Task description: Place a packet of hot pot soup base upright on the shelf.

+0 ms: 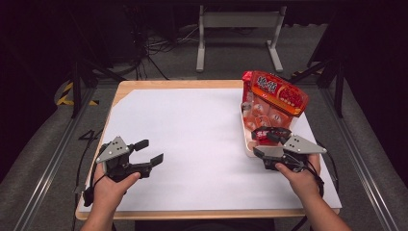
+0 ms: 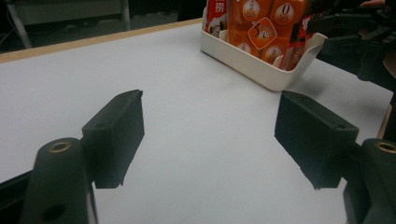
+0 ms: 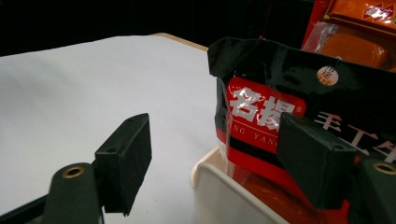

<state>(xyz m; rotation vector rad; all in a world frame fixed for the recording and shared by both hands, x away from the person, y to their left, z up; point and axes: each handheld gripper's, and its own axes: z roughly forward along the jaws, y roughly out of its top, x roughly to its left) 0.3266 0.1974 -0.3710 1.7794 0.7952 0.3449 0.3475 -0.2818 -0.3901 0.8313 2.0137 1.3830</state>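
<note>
Two claws over a white tabletop (image 1: 192, 139) — right claw (image 1: 266, 146) wide apart at the near end of the white tray (image 1: 246, 144), beside its black-and-red packet (image 3: 280, 107); left claw (image 1: 149, 151) wide, well apart from the tray.

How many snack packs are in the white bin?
2 clearly: a big red-orange bag at the bin's far end, and a black-and-red pack at its near end by the right gripper. Others may be hidden.

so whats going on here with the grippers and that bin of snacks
A person holds a gripper in each hand over a white-covered table. The right gripper is at the near end of a white bin packed with snack bags, jaws open beside a black and red packet, not yet gripping it. The left gripper is open over bare table.
</note>
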